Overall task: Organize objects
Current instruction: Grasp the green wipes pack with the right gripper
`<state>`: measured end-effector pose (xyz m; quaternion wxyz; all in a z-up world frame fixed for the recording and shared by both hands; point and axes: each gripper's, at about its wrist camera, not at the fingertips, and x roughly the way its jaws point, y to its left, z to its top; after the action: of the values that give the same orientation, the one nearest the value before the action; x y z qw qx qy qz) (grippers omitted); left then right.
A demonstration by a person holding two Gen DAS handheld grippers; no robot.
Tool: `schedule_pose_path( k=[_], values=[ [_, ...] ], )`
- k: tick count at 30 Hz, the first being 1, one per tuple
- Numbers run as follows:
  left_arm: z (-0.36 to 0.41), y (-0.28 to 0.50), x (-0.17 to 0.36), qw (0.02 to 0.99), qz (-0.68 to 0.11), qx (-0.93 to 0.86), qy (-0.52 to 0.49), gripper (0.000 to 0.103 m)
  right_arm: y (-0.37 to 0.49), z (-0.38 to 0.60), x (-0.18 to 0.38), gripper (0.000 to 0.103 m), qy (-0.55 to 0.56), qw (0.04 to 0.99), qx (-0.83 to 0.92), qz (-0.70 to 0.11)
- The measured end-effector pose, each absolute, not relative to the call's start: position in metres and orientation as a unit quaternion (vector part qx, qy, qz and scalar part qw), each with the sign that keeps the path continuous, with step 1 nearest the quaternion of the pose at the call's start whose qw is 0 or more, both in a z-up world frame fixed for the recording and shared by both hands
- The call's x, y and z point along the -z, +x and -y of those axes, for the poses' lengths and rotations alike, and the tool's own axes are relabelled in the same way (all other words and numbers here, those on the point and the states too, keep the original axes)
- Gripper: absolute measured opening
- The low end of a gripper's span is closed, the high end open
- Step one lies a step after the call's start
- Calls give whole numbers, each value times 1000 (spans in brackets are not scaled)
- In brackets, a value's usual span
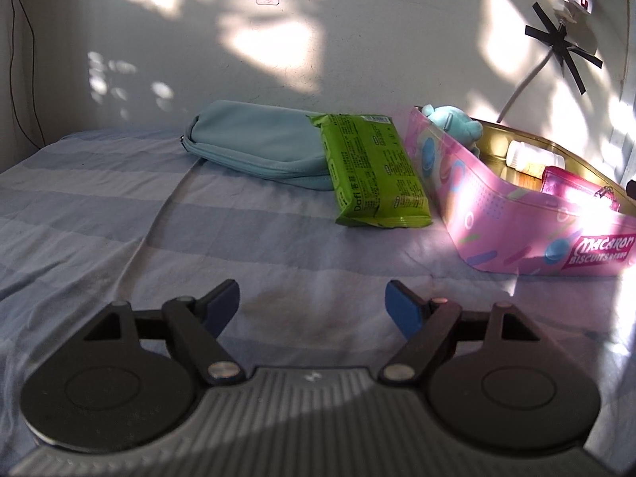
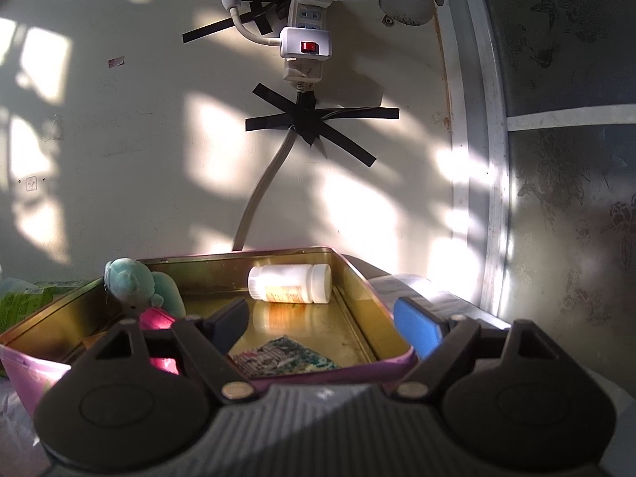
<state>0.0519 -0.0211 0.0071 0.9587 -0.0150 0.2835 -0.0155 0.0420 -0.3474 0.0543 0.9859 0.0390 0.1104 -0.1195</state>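
Pink tin (image 1: 516,230) runs off frame, contents half-hidden; both tongs (image 1: 312,304) (image 2: 322,328) gape wide, empty.

We read "Dafi" on the green packet (image 1: 375,171). The pink tin (image 1: 528,234) says "Macaron Biscuits". Other print is too small for us.

Surface materials and finishes

Pink printed biscuit tin (image 1: 516,234): glossy metal, gold-toned inside. Green snack packet (image 1: 377,171): shiny film. Pale blue pouch (image 1: 258,143), striped bedsheet (image 1: 99,206): matt cloth. White bottle (image 2: 290,283): smooth plastic.

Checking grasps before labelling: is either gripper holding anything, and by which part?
Nothing is held. The left gripper and right gripper are both open and empty.
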Motion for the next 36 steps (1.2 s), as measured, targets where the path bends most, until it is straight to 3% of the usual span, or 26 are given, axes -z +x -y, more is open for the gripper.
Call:
schedule_pose_path(
  k=[3, 9, 13, 21, 27, 29, 30, 36],
  values=[
    [10, 52, -7, 959, -283, 8, -2, 82, 35, 342, -57, 74, 62, 987, 90, -116],
    [-48, 66, -7, 956, -286, -63, -2, 82, 14, 296, -86, 72, 71, 993, -4, -91],
    [-100, 65, -5, 951, -275, -77, -114, 83, 23, 233, -109, 75, 45, 987, -115, -105],
    [-107, 56, -6, 956, -235, -42, -168, 85, 147, 107, -112, 93, -26, 940, -190, -282],
    [-121, 62, -1, 946, -232, -31, -224, 85, 218, 59, -88, 96, -97, 915, -112, -375],
    [-128, 64, 1, 941, -230, -31, -247, 85, 231, 53, -79, 91, -108, 909, -93, -392],
    [-129, 64, 1, 940, -228, -31, -251, 85, 234, 53, -75, 77, -104, 906, -94, -399],
    [-128, 64, 1, 941, -227, -30, -250, 85, 188, 54, -93, 72, -60, 918, -182, -348]
  ],
)
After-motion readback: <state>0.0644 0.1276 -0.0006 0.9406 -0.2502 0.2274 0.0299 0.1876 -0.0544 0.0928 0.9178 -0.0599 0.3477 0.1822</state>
